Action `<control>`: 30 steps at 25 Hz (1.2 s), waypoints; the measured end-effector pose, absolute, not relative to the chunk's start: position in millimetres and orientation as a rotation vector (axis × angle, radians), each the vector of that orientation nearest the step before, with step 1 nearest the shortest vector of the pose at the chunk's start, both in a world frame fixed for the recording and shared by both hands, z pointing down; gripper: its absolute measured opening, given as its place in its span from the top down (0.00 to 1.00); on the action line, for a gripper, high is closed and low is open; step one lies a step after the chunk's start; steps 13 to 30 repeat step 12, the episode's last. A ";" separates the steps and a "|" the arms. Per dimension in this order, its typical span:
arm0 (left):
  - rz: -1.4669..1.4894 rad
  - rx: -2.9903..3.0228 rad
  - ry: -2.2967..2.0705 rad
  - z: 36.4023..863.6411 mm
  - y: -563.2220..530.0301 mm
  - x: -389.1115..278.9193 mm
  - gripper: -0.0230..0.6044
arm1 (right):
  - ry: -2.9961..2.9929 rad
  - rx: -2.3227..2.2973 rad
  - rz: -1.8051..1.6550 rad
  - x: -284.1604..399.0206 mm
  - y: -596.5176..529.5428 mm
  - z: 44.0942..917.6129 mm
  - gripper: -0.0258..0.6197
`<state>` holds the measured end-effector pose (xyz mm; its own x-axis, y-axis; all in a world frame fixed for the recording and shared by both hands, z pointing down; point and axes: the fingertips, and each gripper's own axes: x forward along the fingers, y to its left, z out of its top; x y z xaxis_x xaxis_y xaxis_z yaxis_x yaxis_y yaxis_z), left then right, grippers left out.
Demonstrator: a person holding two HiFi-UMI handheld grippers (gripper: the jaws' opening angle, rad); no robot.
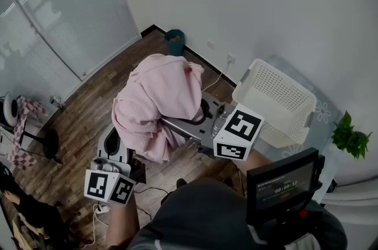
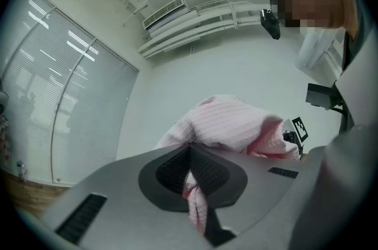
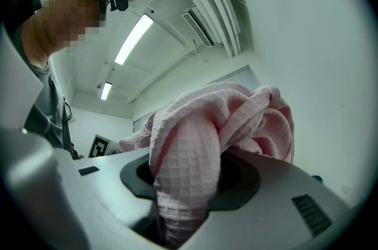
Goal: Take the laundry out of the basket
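A pink waffle-weave cloth (image 1: 158, 102) hangs bunched in the air between my two grippers, above the wood floor. In the head view my left gripper (image 1: 120, 152) grips its lower left part and my right gripper (image 1: 202, 117) its right side. In the left gripper view my left gripper (image 2: 192, 154) is shut on a thin fold of the cloth (image 2: 230, 125). In the right gripper view my right gripper (image 3: 188, 169) is shut on a thick roll of the cloth (image 3: 195, 130). The white perforated basket (image 1: 276, 102) stands tipped at the right, with nothing seen inside it.
A teal bin (image 1: 175, 41) stands by the far wall, next to a wall socket with a cable. A green plant (image 1: 350, 136) is at the right edge. A small screen (image 1: 284, 184) sits near my right arm. A stool with checked fabric (image 1: 22, 120) and a glass partition are at the left.
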<state>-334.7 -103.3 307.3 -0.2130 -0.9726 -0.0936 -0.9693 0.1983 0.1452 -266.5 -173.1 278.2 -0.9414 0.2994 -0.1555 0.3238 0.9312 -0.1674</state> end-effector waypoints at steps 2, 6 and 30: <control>-0.264 1.956 -2.417 307.5 -103.2 -335.3 0.95 | 2.961 0.481 -0.291 -266.9 -173.0 278.4 0.67; -0.263 1.958 -2.414 308.2 -103.6 -335.4 0.95 | 2.962 0.482 -0.292 -267.2 -173.1 279.3 0.67; -0.268 1.953 -2.416 309.0 -102.8 -336.9 0.95 | 2.968 0.488 -0.280 -268.9 -172.5 279.8 0.67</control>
